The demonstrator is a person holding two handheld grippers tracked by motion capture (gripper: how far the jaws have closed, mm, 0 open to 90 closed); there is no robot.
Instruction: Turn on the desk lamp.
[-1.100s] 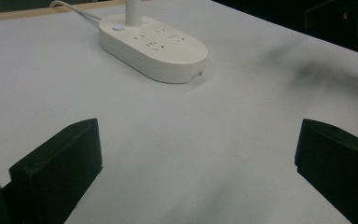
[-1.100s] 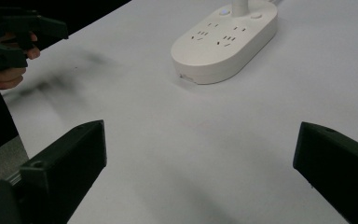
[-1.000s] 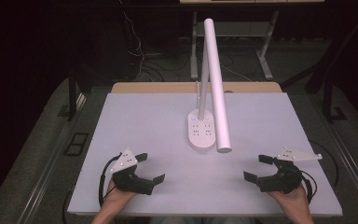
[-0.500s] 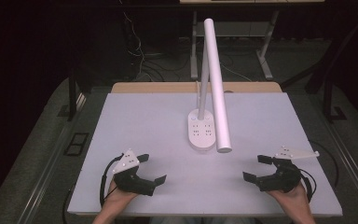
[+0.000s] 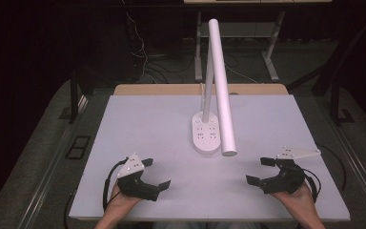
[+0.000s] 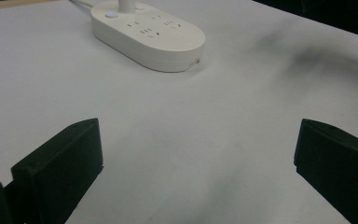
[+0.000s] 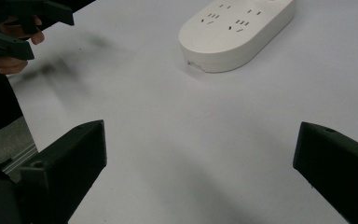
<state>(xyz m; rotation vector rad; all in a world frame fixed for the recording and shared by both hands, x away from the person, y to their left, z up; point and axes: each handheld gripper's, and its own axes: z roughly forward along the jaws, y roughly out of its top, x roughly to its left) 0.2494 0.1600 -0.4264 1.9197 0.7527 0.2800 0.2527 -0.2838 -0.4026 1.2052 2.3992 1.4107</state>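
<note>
Both grippers have barely shifted since a second ago: left gripper (image 5: 156,174) at seven o'clock, right gripper (image 5: 259,171) at five, jaws spread, empty. Approaching the lamp base (image 5: 206,134) squarely and level looks wisest, clear of the lamp head (image 5: 223,90) overhead.

Lamp base (image 6: 147,33): smooth cream plastic, slight sheen. Table (image 5: 147,129): matt white. Fingers (image 6: 58,165): matt black plastic.

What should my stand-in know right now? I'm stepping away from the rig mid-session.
Left hand-held gripper: open, holding nothing, at the table's near left.
Right hand-held gripper: open, holding nothing, at the near right.
Lamp: upright at the table's middle, its socket base between and beyond both grippers, its head slanting towards the person.
Done: nothing visible; the lamp is untouched.
Left: probably reach in and handle the lamp.
</note>
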